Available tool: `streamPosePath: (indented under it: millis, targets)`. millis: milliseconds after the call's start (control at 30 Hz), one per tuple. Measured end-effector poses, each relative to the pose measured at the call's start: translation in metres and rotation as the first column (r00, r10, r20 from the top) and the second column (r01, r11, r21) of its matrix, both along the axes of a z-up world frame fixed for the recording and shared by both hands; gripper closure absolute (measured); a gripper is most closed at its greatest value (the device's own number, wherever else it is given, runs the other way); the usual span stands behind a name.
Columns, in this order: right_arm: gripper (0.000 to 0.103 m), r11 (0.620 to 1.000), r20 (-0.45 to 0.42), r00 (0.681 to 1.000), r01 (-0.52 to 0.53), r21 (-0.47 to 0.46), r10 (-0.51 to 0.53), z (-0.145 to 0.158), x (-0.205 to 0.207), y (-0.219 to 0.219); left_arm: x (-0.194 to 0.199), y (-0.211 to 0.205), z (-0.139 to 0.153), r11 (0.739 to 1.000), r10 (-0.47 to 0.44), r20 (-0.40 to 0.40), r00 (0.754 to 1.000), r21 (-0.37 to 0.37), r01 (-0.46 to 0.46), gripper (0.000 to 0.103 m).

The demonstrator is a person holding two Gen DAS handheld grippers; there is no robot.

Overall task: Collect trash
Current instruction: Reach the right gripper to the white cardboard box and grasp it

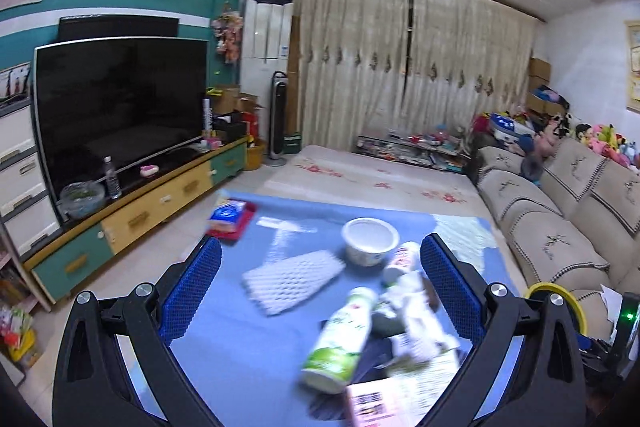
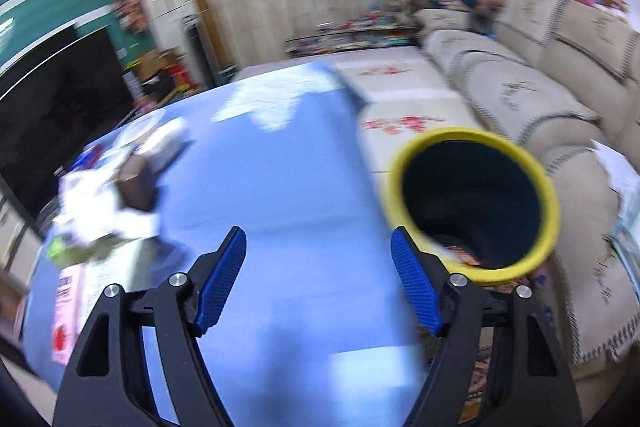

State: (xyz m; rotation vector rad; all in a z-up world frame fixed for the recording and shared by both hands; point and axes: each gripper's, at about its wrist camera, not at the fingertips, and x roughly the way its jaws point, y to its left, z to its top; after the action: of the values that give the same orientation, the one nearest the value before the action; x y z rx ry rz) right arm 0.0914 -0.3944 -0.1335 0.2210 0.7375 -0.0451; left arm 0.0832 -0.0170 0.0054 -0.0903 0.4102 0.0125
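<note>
Matt blue tablecloth (image 1: 240, 347), white foam netting (image 1: 292, 277), glossy plastic bottle (image 1: 340, 339).

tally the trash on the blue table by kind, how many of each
Counted in the left wrist view; the pile near the camera is blurred, so it may hide more.
Plastic bottles: 2 — green-labelled white bottle, red-labelled white bottle
White round tubs: 1
White foam net sleeves: 1
Blue and red packets: 1
Printed paper leaflets: 1
Total: 6

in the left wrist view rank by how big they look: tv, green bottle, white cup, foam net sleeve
1. tv, by far the largest.
2. foam net sleeve and green bottle look about alike; the bottle lies nearer the camera, so no ranking between them.
3. white cup, smallest.
</note>
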Motion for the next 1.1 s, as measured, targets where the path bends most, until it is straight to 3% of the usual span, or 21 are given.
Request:
streamPosePath:
  millis: [200, 367, 467, 1100]
  targets:
    - [0.032, 0.976, -0.006, 0.976, -0.218, -0.028, 0.218, 0.005, -0.009, 0.088, 0.0, 0.031, -0.018, 1.0, 0.014, -0.034, 0.999, -0.015, -0.014, 0.005]
    - [0.03, 0.949, -0.04, 0.952, -0.306, -0.071, 0.304, -0.005, -0.023, 0.121, 0.002, 0.029, -0.026, 0.999, 0.01, -0.052, 0.999, -0.037, -0.012, 0.005]
    - [0.025, 0.939, -0.063, 0.943, -0.331, -0.098, 0.326, -0.016, -0.028, 0.132, 0.007, 0.026, -0.029, 0.999, 0.011, -0.066, 0.998, -0.043, -0.014, 0.005]
    - [0.017, 0.899, -0.112, 0.905, -0.422, -0.117, 0.41, -0.045, -0.03, 0.163, 0.008, 0.012, -0.032, 0.999, -0.016, -0.079, 0.997, -0.039, 0.013, 0.005]
